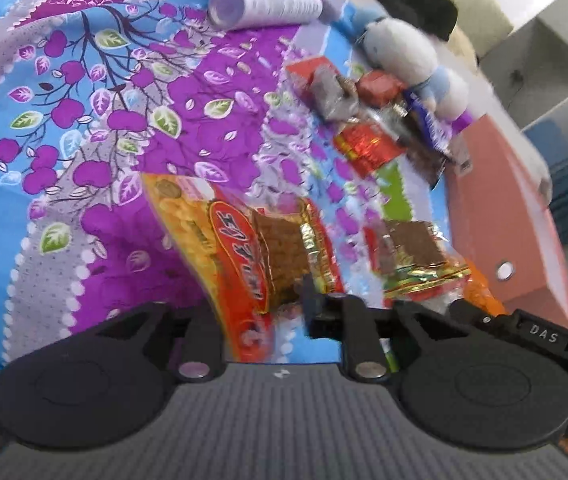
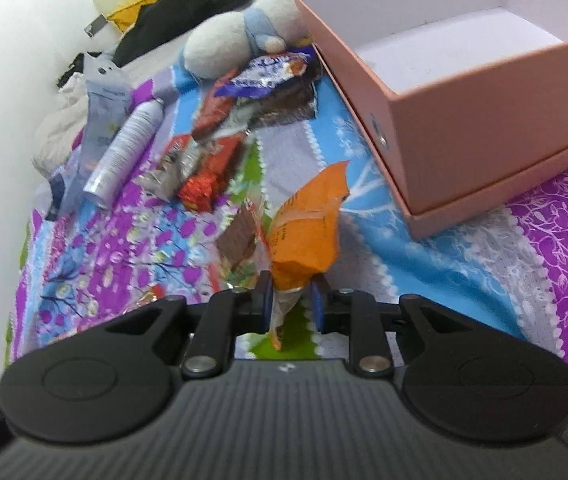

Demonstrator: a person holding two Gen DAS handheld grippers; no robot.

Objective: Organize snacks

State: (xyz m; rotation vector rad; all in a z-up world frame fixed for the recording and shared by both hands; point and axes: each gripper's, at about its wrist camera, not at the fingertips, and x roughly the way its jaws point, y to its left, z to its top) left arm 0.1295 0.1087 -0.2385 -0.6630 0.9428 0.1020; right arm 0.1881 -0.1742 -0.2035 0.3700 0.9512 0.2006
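Snacks [image 2: 244,92] heaped on a flowered cloth [image 1: 84,120], just left of the open pink box [image 2: 463,92] as seen from the right wrist, with a plush toy [image 2: 224,44] at the box's far corner. Nothing visible inside the box.

Near the box's front corner, upright in the right gripper [image 2: 289,300]: an orange packet [image 2: 307,224], pinched low at its crimped end, jaws nearly together on it.

Further from the box, across the left gripper [image 1: 260,304]: a red-orange wafer packet [image 1: 236,248], covering one finger, blurred. Cannot tell whether those jaws press on it or stand apart. Between that packet and the box, flat on the cloth: a second wafer packet [image 1: 411,252].
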